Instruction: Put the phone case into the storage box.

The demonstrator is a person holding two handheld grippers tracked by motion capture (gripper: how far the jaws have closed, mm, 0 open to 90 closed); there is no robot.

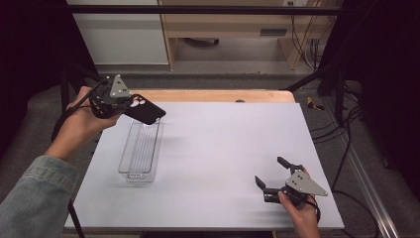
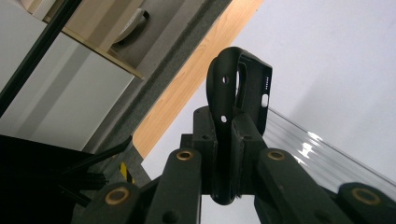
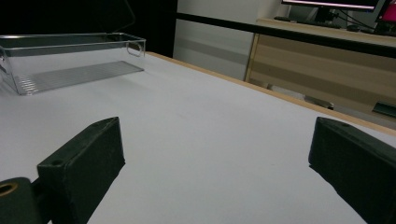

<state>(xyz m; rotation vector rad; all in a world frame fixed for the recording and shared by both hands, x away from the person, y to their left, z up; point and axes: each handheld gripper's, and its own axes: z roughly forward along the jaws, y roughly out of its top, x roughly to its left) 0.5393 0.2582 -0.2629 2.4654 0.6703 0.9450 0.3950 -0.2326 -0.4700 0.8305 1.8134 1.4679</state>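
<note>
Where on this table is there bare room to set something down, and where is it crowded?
Free: the broad white table top between the clear tray and the right gripper, and the far right stretch up to the wooden edge. Crowded: the far left corner, where the left gripper holds a black phone case above the tray.

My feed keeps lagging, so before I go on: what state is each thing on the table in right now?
Phone case: black, empty, clamped on edge in the left tongs, held in the air over the far end of the bin.
Bin: clear, upright, empty, resting on the table.
Left tongs: shut on the case.
Right tongs: open, holding nothing, low at the table's near right.
</note>
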